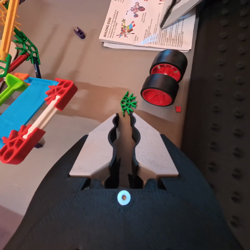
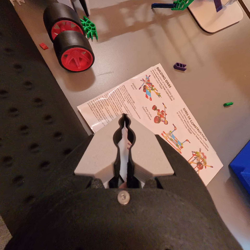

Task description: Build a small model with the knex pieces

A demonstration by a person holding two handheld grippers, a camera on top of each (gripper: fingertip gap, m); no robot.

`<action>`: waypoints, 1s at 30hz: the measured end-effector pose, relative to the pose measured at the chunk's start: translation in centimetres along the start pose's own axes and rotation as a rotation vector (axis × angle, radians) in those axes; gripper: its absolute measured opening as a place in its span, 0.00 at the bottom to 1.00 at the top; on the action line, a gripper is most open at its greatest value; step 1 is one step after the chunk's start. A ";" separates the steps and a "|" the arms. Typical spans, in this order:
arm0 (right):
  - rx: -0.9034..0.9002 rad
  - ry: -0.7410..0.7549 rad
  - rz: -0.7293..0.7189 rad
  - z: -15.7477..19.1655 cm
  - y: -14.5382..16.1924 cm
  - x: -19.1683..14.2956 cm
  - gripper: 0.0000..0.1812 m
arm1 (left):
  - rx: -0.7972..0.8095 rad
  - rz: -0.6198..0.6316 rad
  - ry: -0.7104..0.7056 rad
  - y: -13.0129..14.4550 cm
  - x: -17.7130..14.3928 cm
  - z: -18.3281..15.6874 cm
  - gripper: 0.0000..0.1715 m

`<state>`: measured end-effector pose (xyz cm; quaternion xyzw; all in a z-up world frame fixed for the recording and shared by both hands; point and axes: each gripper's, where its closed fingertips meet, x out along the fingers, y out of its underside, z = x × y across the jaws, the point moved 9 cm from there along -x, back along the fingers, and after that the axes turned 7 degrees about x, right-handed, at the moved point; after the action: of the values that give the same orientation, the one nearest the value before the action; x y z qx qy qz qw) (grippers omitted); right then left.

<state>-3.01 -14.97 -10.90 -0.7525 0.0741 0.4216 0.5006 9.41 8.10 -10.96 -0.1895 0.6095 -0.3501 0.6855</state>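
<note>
My left gripper [image 1: 124,115] is open with a narrow gap and hovers low over the grey table [image 1: 94,65]. A small green fan-shaped connector [image 1: 128,103] lies flat just beyond its fingertips, close to the right one. My right gripper [image 2: 124,115] is shut, with its tips meeting over a white instruction booklet [image 2: 162,108]. In the left wrist view it shows at the top right [image 1: 175,14], with its tip down on the booklet [image 1: 135,27]. The green connector also shows in the right wrist view [image 2: 90,27], beside the wheels.
Two black wheels with red hubs [image 1: 162,81] lie right of the connector, a tiny red piece [image 1: 178,108] beside them. A model with a blue panel [image 1: 24,102], red connectors and a white rod stands at left. A purple clip [image 1: 79,33], short green rod [image 2: 228,104], blue bin [image 2: 242,166] and black perforated mat [image 1: 223,121] are nearby. My right fingertips sit around 15 centimeters from my left ones. My right tips are about 15 centimeters from the tiny red piece [image 1: 178,108], my left tips only 6 centimeters. My right wrist view [image 2: 43,45] looks at it from another angle.
</note>
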 end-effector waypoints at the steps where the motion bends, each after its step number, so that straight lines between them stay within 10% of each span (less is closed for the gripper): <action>1: -0.006 0.008 -0.001 0.0 0.0 0.0 0.00 | 0.007 0.006 -0.007 0.0 -0.1 -0.1 0.10; 20: -0.035 0.137 -0.103 1.1 -0.8 -1.9 0.10 | 0.192 0.014 -0.152 -0.8 -4.6 -2.0 0.15; 30: -0.070 0.069 -0.158 4.1 -4.4 -2.4 0.12 | 0.110 0.094 -0.244 3.5 -11.1 -1.8 0.16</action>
<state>-4.52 -10.22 -6.78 -0.7871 0.0170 0.3568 0.5028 8.39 18.69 -5.90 -0.1643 0.5098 -0.3249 0.7795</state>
